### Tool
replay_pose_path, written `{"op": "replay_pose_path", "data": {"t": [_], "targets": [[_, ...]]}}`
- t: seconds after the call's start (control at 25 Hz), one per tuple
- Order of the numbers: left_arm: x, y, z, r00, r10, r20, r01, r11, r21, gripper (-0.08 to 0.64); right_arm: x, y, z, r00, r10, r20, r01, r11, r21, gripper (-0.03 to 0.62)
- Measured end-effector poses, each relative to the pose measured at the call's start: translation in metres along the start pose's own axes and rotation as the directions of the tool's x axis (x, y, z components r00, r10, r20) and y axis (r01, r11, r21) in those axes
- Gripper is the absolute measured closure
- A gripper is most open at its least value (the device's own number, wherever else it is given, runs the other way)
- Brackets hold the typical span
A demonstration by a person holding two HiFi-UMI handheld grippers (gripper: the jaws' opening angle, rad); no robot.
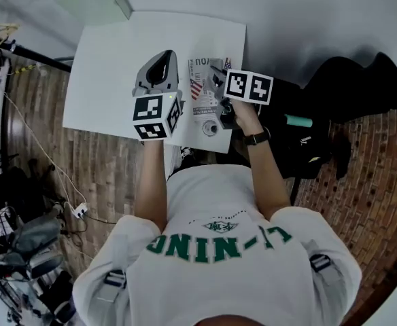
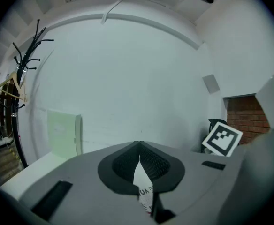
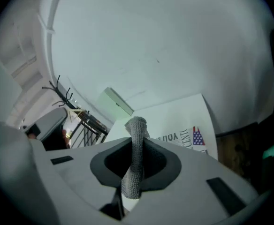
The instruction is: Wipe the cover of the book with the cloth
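The floor (image 1: 110,175) is brown brick, and a white table (image 1: 110,66) stands on it. The wall (image 2: 127,78) is plain white, and a thin black coat stand (image 2: 22,67) is beside it.

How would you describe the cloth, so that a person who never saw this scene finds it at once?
On the white table lies a book with a flag on its cover, and the right gripper is over it. The cloth is the grey knitted strip pinched between that gripper's jaws, the only soft thing there.
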State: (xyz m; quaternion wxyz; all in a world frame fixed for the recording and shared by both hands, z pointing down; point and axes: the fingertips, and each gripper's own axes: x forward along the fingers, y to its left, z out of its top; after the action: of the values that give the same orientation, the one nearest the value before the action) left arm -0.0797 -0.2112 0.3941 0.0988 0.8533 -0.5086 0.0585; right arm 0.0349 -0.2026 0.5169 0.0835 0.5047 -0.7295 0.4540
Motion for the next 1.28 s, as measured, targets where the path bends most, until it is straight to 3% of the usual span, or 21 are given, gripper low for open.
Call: {"op": "replay_pose_path", "data": {"t": [0.08, 0.2, 0.4, 0.52, 0.84, 1.08, 1.28], "targets": [[0.004, -0.003, -0.012, 0.999, 0.02, -0.034, -0.019, 1.0, 0.003, 0.548, 0.027, -0.012, -0.007, 0.996, 0.067, -0.058, -0.062, 0.994, 0.086, 0.548], [0.005, 0.006, -0.019, 0.995, 0.078, -0.063, -0.078, 0.997, -0.003, 0.546, 0.074, -0.019, -0.018, 0.971, 0.133, -0.2, -0.125, 0.991, 0.054, 0.551], [0.005, 0.024, -0.033, 0.987, 0.116, -0.114, -0.125, 0.989, -0.075, 0.548, 0.142, -0.044, -0.047, 0.926, 0.031, -0.375, -0.084, 0.988, -0.126, 0.557], [0.004, 0.032, -0.037, 0.981, 0.15, -0.124, -0.159, 0.985, -0.073, 0.546, 0.173, -0.056, -0.06, 0.91, 0.0, -0.416, -0.071, 0.986, -0.154, 0.557], [0.014, 0.04, -0.036, 0.977, 0.166, -0.13, -0.175, 0.983, -0.057, 0.546, 0.206, -0.066, -0.065, 0.905, 0.025, -0.424, -0.066, 0.994, -0.083, 0.557], [0.038, 0.018, -0.04, 0.983, 0.105, -0.15, -0.11, 0.994, -0.027, 0.547, 0.184, -0.099, -0.053, 0.919, 0.002, -0.394, -0.03, 0.997, -0.065, 0.558], [0.054, -0.004, -0.045, 0.986, 0.042, -0.161, -0.045, 0.999, -0.016, 0.547, 0.15, -0.154, -0.032, 0.941, -0.064, -0.333, 0.059, 0.998, -0.025, 0.558]]}}
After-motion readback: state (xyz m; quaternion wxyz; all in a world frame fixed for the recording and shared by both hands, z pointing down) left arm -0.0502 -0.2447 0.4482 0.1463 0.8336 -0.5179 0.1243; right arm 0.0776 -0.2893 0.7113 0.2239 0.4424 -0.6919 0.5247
